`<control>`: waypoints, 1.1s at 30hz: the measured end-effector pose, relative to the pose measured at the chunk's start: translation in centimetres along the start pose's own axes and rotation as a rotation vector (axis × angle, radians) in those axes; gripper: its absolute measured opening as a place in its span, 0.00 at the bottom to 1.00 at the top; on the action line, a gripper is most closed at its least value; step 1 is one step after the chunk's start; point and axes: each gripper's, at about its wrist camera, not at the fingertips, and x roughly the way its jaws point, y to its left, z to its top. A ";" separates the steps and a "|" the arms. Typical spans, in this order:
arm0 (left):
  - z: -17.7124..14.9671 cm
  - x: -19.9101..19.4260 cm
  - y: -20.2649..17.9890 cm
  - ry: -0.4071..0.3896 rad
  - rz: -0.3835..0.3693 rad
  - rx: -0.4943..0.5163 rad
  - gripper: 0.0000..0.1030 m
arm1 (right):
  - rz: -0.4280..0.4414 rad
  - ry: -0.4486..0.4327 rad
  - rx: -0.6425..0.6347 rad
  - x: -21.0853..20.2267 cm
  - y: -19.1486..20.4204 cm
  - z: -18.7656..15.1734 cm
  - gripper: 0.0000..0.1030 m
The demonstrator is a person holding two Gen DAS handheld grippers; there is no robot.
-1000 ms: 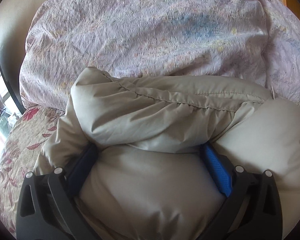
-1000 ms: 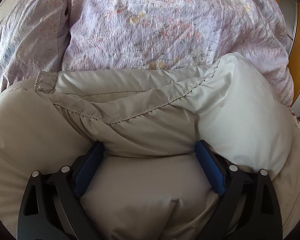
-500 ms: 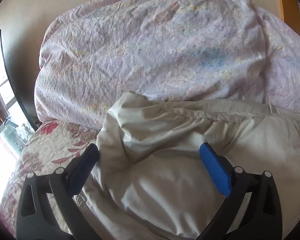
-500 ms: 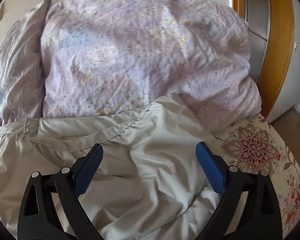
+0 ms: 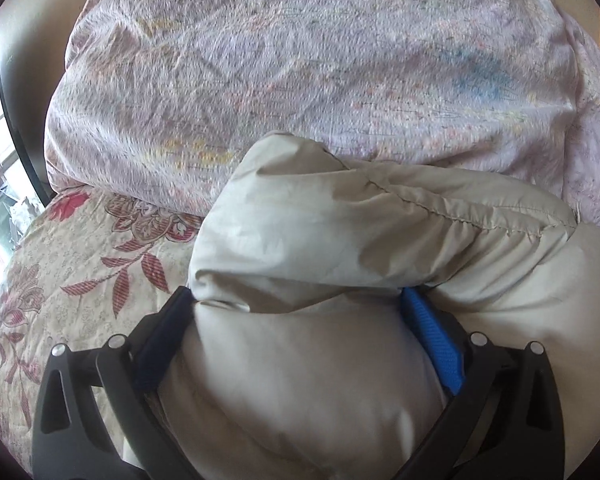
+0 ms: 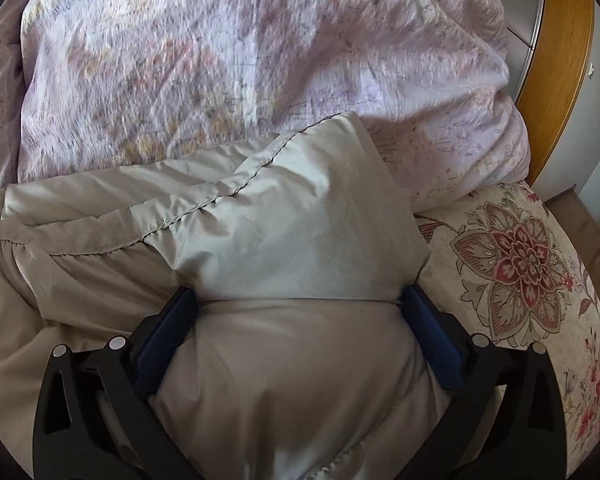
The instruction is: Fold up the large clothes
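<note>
Floral bedspread (image 5: 80, 264) lay at far left. We held left gripper (image 5: 296, 320) spread wide, puffy beige jacket (image 5: 340, 248) bulging between its pads (image 5: 432, 340). Jacket rested on bed against lilac duvet (image 5: 300, 72). We kept right gripper (image 6: 300, 316) equally wide, fabric filling gap.

Both views are taken from very near, looking forward and down along the fingers. The beige jacket (image 5: 340, 240) (image 6: 300, 220) and the lilac duvet (image 5: 300, 60) (image 6: 220, 60) behind it are shared by both
</note>
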 end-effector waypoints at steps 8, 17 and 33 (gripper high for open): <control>-0.1 -0.2 2.2 0.011 -0.081 -0.070 0.97 | 0.083 -0.001 0.060 -0.6 -2.9 0.0 0.99; -6.0 -10.8 11.4 -0.023 -0.306 -0.234 0.95 | 0.374 -0.006 0.507 -10.5 -14.2 -6.7 0.99; -14.8 -12.2 8.4 0.174 -0.600 -0.593 0.82 | 0.633 0.184 0.783 -10.2 -11.6 -13.6 0.81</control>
